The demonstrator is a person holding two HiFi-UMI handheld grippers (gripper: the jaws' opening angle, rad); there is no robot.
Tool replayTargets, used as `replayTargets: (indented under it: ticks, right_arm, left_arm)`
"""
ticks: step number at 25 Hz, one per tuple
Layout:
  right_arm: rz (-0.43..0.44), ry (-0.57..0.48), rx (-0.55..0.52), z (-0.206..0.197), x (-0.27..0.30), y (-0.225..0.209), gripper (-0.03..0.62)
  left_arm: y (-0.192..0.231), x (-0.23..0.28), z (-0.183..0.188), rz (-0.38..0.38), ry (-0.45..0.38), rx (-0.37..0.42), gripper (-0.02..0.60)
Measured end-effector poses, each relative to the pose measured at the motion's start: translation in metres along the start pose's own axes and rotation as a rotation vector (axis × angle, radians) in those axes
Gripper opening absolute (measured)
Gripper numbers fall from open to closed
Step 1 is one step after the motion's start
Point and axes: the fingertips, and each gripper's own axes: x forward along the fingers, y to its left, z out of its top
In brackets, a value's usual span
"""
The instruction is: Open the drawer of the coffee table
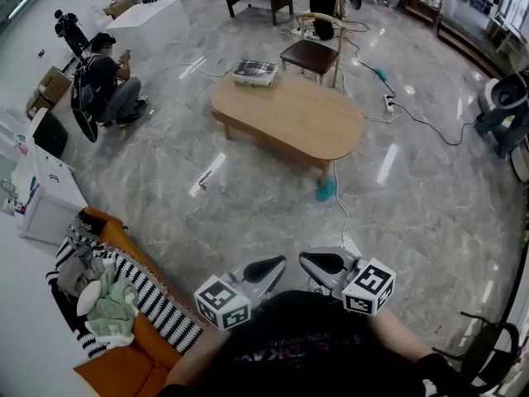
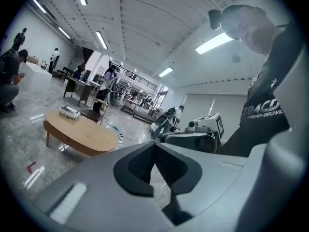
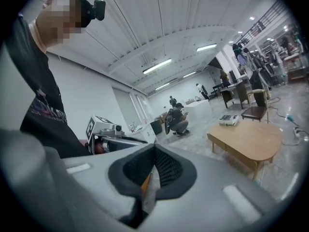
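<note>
Left claw (image 1: pixel 278 264) and right claw (image 1: pixel 307 259) are both closed, empty. The wooden coffee table (image 1: pixel 289 116) stands well ahead of them.

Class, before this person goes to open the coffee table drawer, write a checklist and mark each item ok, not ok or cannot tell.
1. Coffee table in view: ok.
2. Drawer front found: cannot tell, none shows.
3. Left gripper empty: ok, jaws together.
4. Right gripper empty: ok, jaws together.
5. Table within reach: not ok, open floor lies between.
6. Path free: not ok, a cable lies by the table's end.
</note>
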Motion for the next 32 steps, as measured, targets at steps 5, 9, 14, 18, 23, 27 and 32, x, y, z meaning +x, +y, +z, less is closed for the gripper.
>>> replayTargets:
  ticks: [5,9,14,18,23,27,32]
  right_arm:
    - [0.031,0.004,-0.007,0.000,-0.011,-0.013,0.002]
    - [0.058,0.025,-0.020,0.000,-0.022,-0.027,0.002]
    - [0.102,0.053,-0.007,-0.003,-0.036,-0.048,0.002]
    - [0.128,0.070,-0.002,-0.004,-0.047,-0.067,0.002]
    - [0.133,0.054,0.013,0.004,-0.045,-0.086,0.002]
    - [0.119,0.022,0.029,0.015,-0.040,-0.097,0.002]
    - [0.068,-0.001,0.033,0.025,-0.023,-0.115,0.002]
  left_arm:
    - [-0.002,0.012,0.001,0.044,-0.020,-0.007,0.002]
    - [-0.003,0.027,0.000,0.081,-0.038,-0.025,0.002]
    - [-0.003,0.049,-0.003,0.132,-0.057,-0.053,0.002]
    - [0.001,0.063,0.000,0.182,-0.068,-0.063,0.002]
    - [0.015,0.069,0.009,0.221,-0.060,-0.056,0.002]
    - [0.028,0.076,0.018,0.217,-0.048,-0.041,0.002]
    - [0.052,0.082,0.034,0.175,-0.043,-0.012,0.002]
